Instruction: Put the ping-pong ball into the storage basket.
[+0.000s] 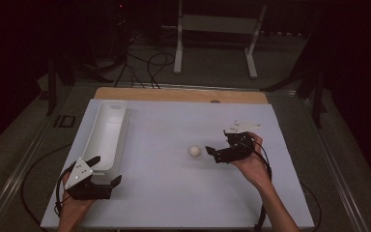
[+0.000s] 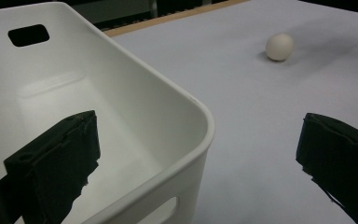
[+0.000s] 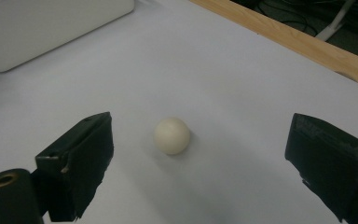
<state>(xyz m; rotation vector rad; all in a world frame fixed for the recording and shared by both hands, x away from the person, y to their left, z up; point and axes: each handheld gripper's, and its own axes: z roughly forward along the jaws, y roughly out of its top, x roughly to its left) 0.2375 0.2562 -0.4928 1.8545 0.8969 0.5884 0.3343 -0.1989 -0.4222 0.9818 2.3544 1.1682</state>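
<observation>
A small white ball (image 1: 194, 151) lies on the white table (image 1: 174, 193), right of centre. My right gripper (image 1: 211, 154) is open just to the ball's right, with its jaws pointing at it. In the right gripper view the ball (image 3: 172, 135) sits on the table a little ahead of the wide-apart jaws of the right gripper (image 3: 200, 128), untouched. A long white bin (image 1: 107, 133) stands empty at the table's left. My left gripper (image 1: 107, 169) is open at the bin's near end. In the left gripper view one jaw of the left gripper (image 2: 198, 140) hangs over the bin's (image 2: 168, 93) inside and the other over the table, with the ball (image 2: 279, 46) farther off.
A wooden strip (image 1: 183, 94) borders the table's far edge, seen also as the wooden strip (image 3: 307, 46) beyond the ball. Cables (image 1: 149, 67) and a white stand (image 1: 217, 29) are on the dark floor behind. The bin (image 3: 37, 28) lies far left of the ball.
</observation>
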